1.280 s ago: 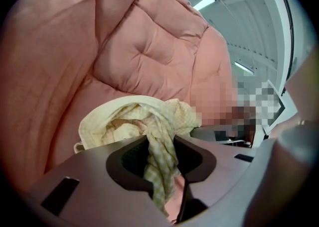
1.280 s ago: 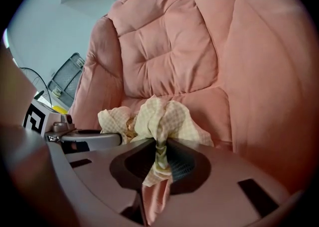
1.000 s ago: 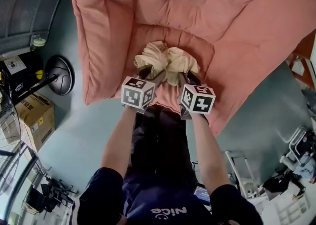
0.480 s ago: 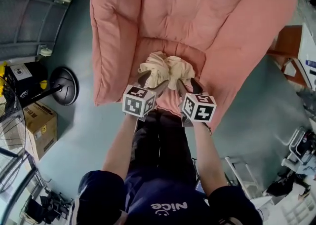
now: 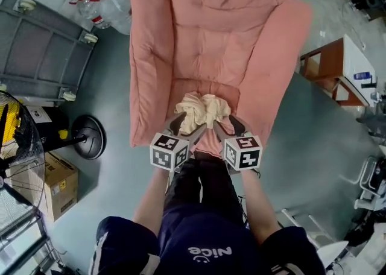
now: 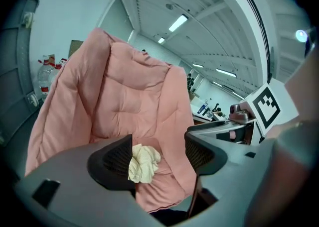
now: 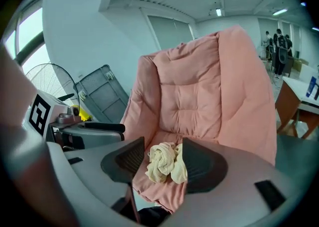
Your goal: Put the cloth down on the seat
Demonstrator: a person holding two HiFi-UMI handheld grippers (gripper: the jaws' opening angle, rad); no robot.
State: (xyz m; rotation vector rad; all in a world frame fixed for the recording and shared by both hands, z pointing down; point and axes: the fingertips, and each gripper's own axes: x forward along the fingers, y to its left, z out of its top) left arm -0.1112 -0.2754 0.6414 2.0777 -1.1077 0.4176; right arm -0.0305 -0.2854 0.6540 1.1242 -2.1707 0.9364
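A crumpled cream cloth (image 5: 202, 111) lies in a heap on the seat of a padded pink armchair (image 5: 211, 38). My left gripper (image 5: 184, 128) hovers just in front of the cloth, open, with nothing between its fingers. My right gripper (image 5: 228, 126) hovers beside it, also open and empty. In the left gripper view the cloth (image 6: 143, 162) rests on the armchair (image 6: 129, 96) beyond the spread jaws of the left gripper (image 6: 158, 154). In the right gripper view the cloth (image 7: 167, 164) sits past the right gripper (image 7: 163, 157), on the armchair (image 7: 199, 91).
A grey cart (image 5: 42, 56) and water bottles (image 5: 99, 2) stand left of the chair. A floor fan's round base (image 5: 87, 137) and a cardboard box (image 5: 57, 186) are at the lower left. A wooden table (image 5: 325, 69) stands at the right. The person's legs are against the seat's front edge.
Both grippers have let go of the cloth and opened. They have drawn back slightly toward the seat's front edge, and the cloth stays on the seat. The head view has risen.
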